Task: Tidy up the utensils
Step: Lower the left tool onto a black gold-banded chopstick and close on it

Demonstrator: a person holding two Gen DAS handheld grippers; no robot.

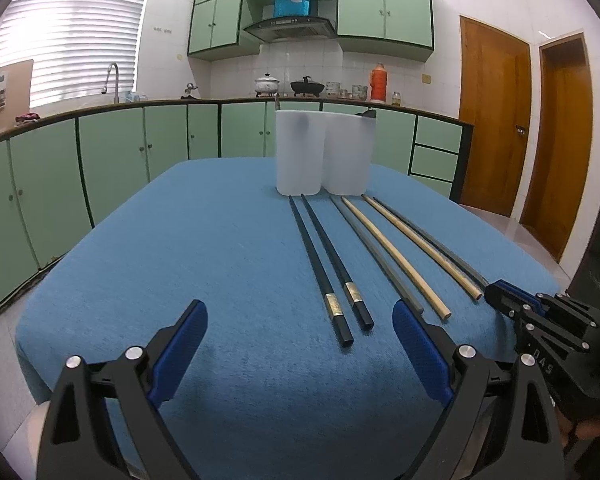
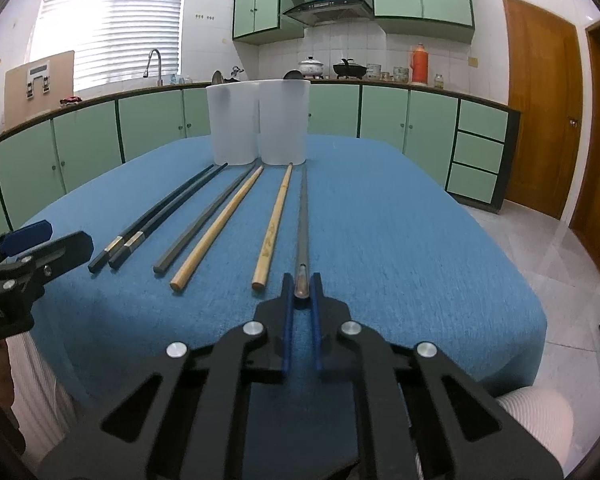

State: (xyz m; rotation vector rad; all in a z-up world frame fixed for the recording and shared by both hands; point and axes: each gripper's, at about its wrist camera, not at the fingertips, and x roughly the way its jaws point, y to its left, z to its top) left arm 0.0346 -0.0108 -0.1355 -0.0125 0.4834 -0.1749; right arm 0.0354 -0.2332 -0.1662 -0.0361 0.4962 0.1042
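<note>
Gripping near end of grey chopstick, right gripper fingers clenched on it, probably for lift toward 2 white containers beyond tips. Left gripper fingers released, holding nothing. 5 other chopsticks lie left of grey chopstick on blue surface.

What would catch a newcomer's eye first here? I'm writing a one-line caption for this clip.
Six chopsticks fan out across the blue tablecloth, among them a black pair and two wooden ones, pointing toward two white containers at the far edge. The right gripper is shut on the near end of the rightmost grey chopstick, while the left gripper stands open nearby.
</note>
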